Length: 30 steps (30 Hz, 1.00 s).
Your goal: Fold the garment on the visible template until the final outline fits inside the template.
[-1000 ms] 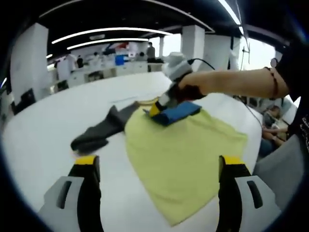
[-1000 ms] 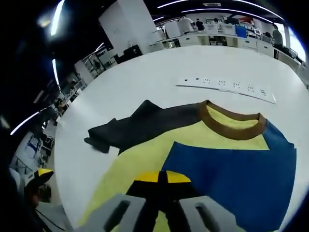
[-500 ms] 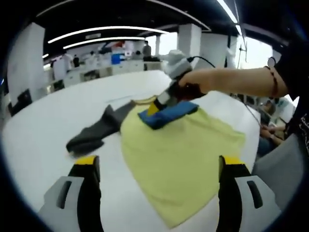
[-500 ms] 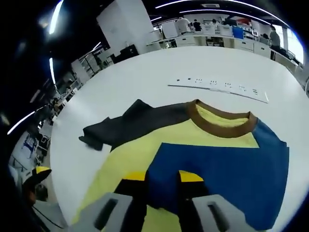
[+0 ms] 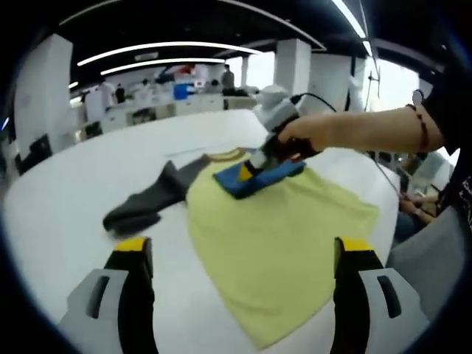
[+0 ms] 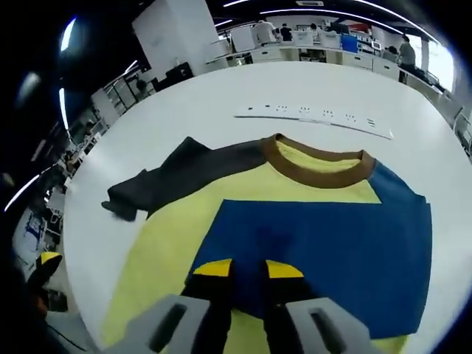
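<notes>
A yellow T-shirt [image 5: 280,236] lies flat on the white table [image 5: 66,184]. Its dark grey sleeve [image 5: 147,199] is spread out to the left. Its blue sleeve [image 5: 273,175] is folded in over the chest. My left gripper [image 5: 243,247] hovers open in front of the hem, jaws wide apart and holding nothing. A hand holds my right gripper [image 5: 247,171] with its tips down on the blue sleeve. In the right gripper view, the right gripper [image 6: 248,269] stands open over the blue sleeve [image 6: 332,251], below the brown collar [image 6: 317,158]; the grey sleeve [image 6: 177,177] lies beside it.
A white power strip [image 6: 317,118] lies on the table [image 6: 184,96] beyond the collar. The person's forearm [image 5: 361,127] reaches in from the right above the shirt. Desks, pillars and people stand far behind.
My right gripper was shut on the blue sleeve's edge a second ago. Its jaws have since parted, and the sleeve now lies folded on the yellow body. The left gripper has stayed open.
</notes>
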Each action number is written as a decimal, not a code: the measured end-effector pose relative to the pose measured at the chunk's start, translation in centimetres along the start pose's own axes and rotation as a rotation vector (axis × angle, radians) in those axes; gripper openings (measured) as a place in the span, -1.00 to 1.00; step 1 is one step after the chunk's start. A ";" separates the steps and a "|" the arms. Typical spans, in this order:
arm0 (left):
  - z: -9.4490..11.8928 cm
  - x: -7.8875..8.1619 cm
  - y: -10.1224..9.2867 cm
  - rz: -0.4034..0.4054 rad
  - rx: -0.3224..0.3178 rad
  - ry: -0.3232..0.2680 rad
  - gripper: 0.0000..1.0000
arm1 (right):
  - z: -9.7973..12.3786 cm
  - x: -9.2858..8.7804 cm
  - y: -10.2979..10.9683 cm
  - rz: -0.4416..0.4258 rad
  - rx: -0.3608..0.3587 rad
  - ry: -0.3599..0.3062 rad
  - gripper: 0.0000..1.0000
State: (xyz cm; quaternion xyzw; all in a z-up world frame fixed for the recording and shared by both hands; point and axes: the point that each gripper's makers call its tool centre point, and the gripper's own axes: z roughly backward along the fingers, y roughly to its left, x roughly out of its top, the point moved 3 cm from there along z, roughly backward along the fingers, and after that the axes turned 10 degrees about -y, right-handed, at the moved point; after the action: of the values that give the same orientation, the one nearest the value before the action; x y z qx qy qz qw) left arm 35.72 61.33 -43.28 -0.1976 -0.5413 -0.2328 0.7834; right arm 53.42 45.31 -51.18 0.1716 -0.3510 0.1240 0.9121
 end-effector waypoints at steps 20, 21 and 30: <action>-0.3 -0.6 0.7 0.019 0.002 -0.009 0.98 | 0.3 1.8 2.6 -0.043 0.077 -0.078 -1.00; -0.3 -0.6 0.7 0.017 0.001 -0.009 0.98 | 0.3 2.0 3.0 -0.061 0.090 -0.081 -1.00; -0.2 -0.2 0.5 0.035 -0.011 -0.026 0.98 | 0.0 3.4 7.8 -0.060 0.259 -0.137 -1.00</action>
State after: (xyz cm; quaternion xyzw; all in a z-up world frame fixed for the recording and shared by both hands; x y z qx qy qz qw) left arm 36.10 61.66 -43.61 -0.2143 -0.5466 -0.2195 0.7792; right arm 53.21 52.75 -47.08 0.3062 -0.3883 0.1288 0.8596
